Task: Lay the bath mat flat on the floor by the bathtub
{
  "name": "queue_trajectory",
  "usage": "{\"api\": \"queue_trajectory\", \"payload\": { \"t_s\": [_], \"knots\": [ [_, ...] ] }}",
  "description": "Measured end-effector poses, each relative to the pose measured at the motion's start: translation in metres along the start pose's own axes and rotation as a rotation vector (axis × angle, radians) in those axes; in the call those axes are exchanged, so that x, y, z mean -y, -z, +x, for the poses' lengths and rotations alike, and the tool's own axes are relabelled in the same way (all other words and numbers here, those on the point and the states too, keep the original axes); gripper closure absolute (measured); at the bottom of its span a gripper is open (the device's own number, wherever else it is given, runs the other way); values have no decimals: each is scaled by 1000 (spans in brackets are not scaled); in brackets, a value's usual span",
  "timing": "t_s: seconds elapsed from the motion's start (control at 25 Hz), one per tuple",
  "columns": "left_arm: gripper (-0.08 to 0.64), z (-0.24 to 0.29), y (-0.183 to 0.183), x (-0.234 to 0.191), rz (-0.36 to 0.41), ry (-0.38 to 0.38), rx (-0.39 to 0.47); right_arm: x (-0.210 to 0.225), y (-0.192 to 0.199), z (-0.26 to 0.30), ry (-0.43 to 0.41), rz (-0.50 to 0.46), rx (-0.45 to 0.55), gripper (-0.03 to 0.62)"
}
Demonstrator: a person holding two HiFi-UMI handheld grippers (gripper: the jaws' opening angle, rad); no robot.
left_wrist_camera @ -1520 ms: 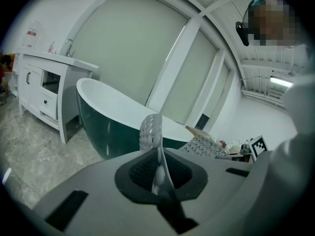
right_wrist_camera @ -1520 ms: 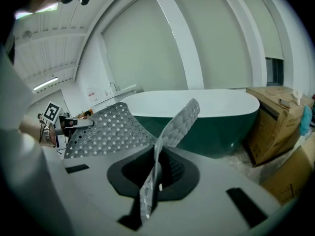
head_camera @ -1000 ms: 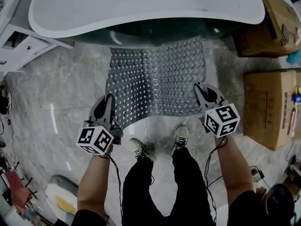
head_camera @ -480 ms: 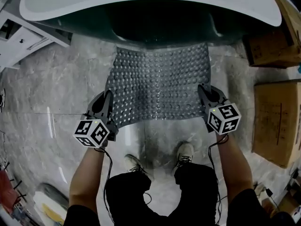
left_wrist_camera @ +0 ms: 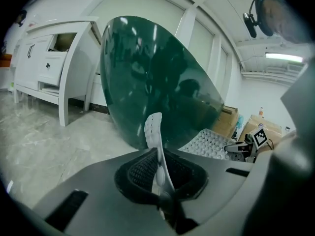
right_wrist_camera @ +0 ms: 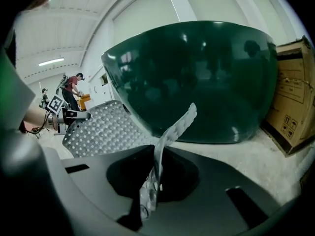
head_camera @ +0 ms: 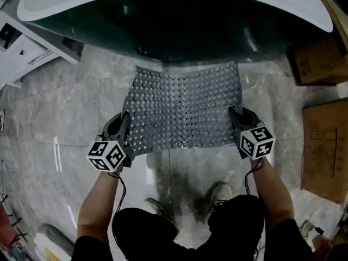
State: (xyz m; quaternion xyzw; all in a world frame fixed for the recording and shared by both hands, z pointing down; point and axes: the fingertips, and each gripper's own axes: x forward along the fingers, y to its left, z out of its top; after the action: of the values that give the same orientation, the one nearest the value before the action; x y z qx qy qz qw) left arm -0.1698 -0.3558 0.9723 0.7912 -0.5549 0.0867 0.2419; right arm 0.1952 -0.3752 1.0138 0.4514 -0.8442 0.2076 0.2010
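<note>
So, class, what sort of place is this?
Likely a bathroom set-up in a workshop or storeroom: a dark green bathtub, a white cabinet and a marble-look floor, but cardboard boxes beside them.

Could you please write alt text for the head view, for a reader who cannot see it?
The left gripper and right gripper hold the near corners of a grey perforated bath mat spread before a dark green bathtub.
</note>
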Motion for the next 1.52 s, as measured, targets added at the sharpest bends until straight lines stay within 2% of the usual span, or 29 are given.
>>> {"api": "queue_trajectory", "payload": {
  "t_s": [0.48, 0.72, 0.92, 1.24, 1.52],
  "knots": [
    [529, 35, 33, -42, -23, -24, 0, 23, 30, 44, 22, 4, -29, 558],
    [529, 44, 56, -65, -31, -63, -53, 44, 64, 57, 63, 55, -87, 558],
    [529, 56, 73, -88, -35, -128, -112, 64, 88, 63, 105, 93, -137, 558],
    [529, 61, 97, -108, -5, -220, -167, 88, 129, 71, 156, 83, -236, 558],
    [529, 55, 116, -122, 66, -308, -242, 107, 153, 73, 220, 93, -292, 557]
  ]
}}
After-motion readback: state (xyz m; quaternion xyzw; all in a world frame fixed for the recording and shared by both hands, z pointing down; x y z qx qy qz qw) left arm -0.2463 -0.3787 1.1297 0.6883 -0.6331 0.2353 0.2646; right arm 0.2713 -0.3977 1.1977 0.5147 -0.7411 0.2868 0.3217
